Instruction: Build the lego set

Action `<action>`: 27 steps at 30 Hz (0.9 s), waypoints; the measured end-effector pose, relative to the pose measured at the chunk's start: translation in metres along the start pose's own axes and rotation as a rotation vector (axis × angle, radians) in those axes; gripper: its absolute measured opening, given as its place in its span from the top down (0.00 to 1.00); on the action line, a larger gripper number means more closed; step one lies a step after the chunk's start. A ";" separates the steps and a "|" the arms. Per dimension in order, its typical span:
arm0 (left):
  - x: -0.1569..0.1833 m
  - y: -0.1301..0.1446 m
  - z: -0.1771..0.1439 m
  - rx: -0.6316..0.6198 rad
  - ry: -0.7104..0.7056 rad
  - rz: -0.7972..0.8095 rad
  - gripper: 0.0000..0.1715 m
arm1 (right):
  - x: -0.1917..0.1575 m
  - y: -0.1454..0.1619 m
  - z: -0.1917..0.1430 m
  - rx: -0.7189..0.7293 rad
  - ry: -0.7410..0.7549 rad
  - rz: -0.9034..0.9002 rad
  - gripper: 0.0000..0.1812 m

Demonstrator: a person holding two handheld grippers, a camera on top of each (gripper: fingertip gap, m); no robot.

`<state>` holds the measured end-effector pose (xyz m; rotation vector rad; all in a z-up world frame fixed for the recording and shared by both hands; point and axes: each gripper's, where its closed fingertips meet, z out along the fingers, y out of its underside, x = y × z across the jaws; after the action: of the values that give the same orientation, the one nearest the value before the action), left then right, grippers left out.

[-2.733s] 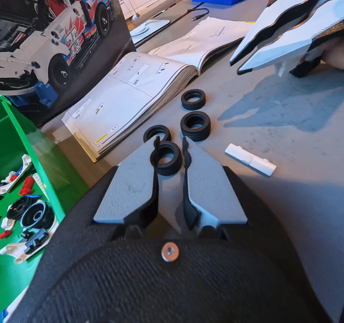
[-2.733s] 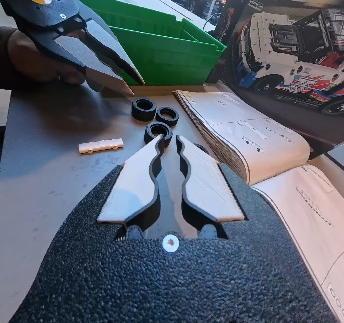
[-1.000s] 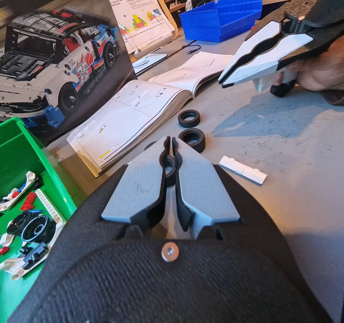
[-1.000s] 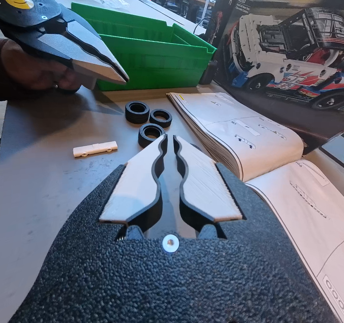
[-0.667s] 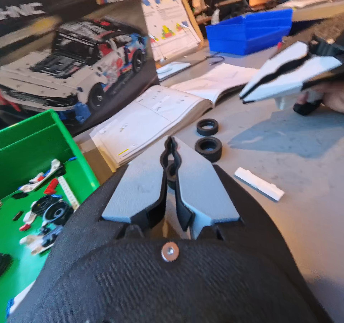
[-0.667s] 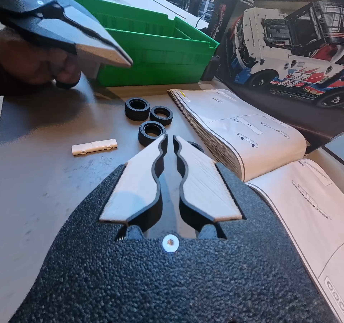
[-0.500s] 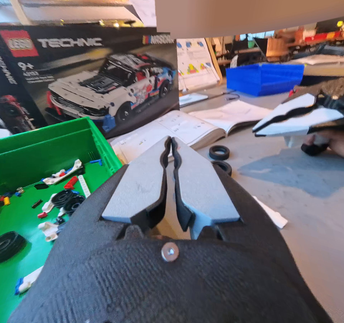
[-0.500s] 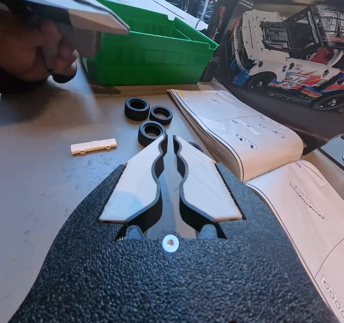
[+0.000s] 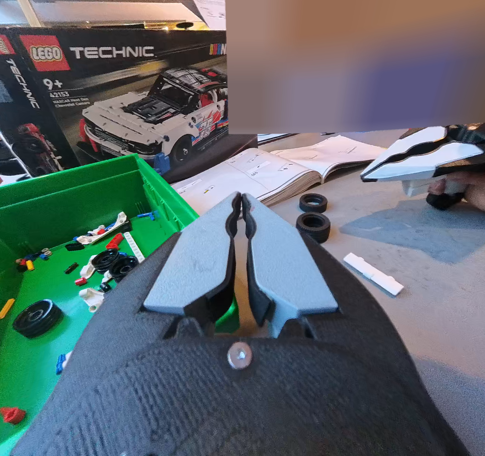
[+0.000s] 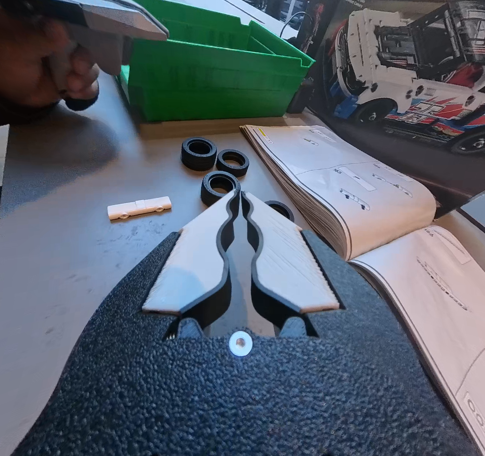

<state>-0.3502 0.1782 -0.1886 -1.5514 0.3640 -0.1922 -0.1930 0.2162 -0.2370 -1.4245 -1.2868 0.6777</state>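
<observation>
Four black tyres lie on the grey table beside the open instruction booklet [image 10: 341, 181]: one far-left tyre [image 10: 198, 153], one next to it [image 10: 232, 162], one nearer [image 10: 220, 187], and one half hidden by my right fingers [image 10: 279, 209]. Two tyres show in the left wrist view [image 9: 313, 202] [image 9: 313, 226]. A white lego beam [image 10: 139, 208] [image 9: 372, 276] lies apart from them. My left gripper [image 9: 241, 196] is shut and empty, raised by the green bin [image 9: 78, 202]; it also shows in the right wrist view [image 10: 164, 35]. My right gripper [image 10: 240, 194] is shut and empty, just short of the tyres.
The green bin [image 10: 210, 83] holds loose parts: black wheel hubs [image 9: 115, 263], a black wheel [image 9: 36, 318], a white panel [image 9: 102, 229] and small red and blue pieces. The set's box [image 9: 118, 89] stands behind the booklet [image 9: 262, 173]. The right gripper shows at the right [image 9: 367, 175]. Spacing between my two grippers at the tips: around 20 cm.
My left gripper closed at a tyre, then rose and swung left over the green bin's edge without it. All four tyres stay on the table. My right gripper has hardly moved.
</observation>
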 end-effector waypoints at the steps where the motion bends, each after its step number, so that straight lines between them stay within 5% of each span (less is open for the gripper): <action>1: 0.000 0.000 0.000 0.002 0.005 -0.006 1.00 | 0.000 0.000 0.000 0.004 -0.007 0.005 0.99; 27: -0.018 0.006 0.002 -0.013 -0.011 -0.140 0.91 | 0.014 0.001 0.004 0.028 -0.069 0.073 0.95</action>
<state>-0.3665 0.1867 -0.1924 -1.5908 0.2483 -0.2904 -0.1931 0.2307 -0.2357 -1.4418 -1.2784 0.7975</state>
